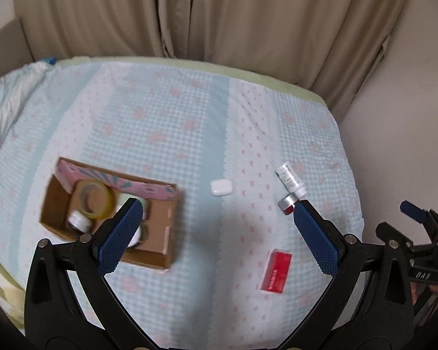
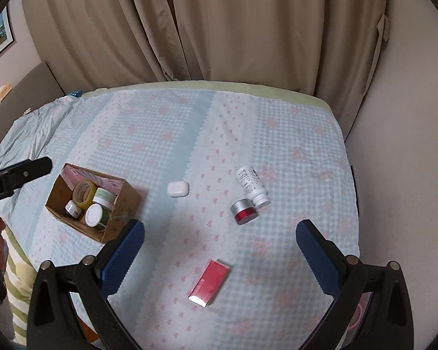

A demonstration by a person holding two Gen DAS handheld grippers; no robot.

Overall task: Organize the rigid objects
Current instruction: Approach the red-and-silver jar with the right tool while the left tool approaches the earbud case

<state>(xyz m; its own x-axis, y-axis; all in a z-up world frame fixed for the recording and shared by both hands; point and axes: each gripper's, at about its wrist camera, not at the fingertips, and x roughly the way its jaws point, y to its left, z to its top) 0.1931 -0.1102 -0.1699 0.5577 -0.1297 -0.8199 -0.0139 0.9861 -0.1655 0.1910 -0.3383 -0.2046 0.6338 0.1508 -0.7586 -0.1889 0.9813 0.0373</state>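
Observation:
A cardboard box [image 1: 58, 204] [image 2: 122, 204] sits on the bed at the left and holds a tape roll [image 1: 95, 197] [image 2: 84, 194] and several small jars [image 2: 94, 215]. On the bedspread lie a white earbud case [image 1: 221, 187] [image 2: 178, 189], a white bottle [image 1: 290, 179] [image 2: 251, 185] on its side, a red jar with a silver lid [image 1: 286, 202] [image 2: 243, 210] and a red box [image 1: 276, 271] [image 2: 210, 283]. My left gripper [image 1: 217, 207] is open and empty above the bed. My right gripper [image 2: 220, 229] is open and empty above the red box.
Beige curtains [image 2: 219, 29] hang behind the bed. A wall [image 2: 408, 145] runs along the right edge. A crumpled quilt [image 2: 35, 128] lies at the far left. The right gripper's tool [image 1: 417, 233] shows at the left wrist view's right edge.

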